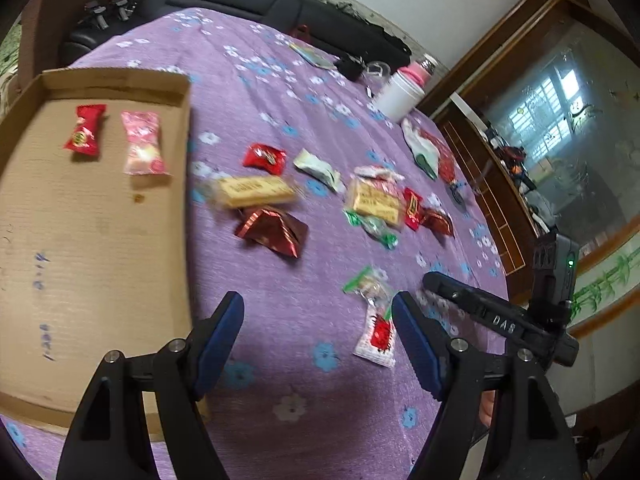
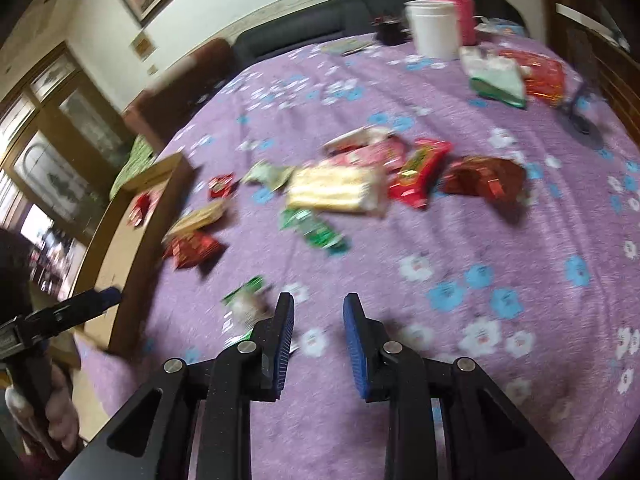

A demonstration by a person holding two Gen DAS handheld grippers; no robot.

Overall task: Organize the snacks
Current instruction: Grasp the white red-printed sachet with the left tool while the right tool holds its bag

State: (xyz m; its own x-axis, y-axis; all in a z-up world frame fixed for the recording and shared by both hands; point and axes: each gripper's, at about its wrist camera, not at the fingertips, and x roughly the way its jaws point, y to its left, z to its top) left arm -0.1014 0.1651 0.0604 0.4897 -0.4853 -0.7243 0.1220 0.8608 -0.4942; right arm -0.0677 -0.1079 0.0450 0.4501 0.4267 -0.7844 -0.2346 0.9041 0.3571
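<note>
A shallow cardboard tray (image 1: 92, 248) lies at the left on the purple flowered cloth and holds a red candy (image 1: 85, 130) and a pink packet (image 1: 143, 148). Several loose snacks lie to its right: a yellow bar (image 1: 256, 192), a dark red foil packet (image 1: 274, 231), a green-ended clear packet (image 1: 370, 286) and a white-and-red packet (image 1: 378, 336). My left gripper (image 1: 318, 328) is open and empty, over the cloth beside the tray. My right gripper (image 2: 318, 320) is open and empty, just right of the green-ended packet (image 2: 246, 300); the tray (image 2: 136, 240) is at its left.
A white tub (image 1: 396, 98) and pink bottle (image 1: 418, 70) stand at the far side, with larger snack bags (image 2: 516, 76) near them. A black sofa (image 1: 248, 4) is behind the table and a wooden cabinet (image 1: 500, 200) to the right.
</note>
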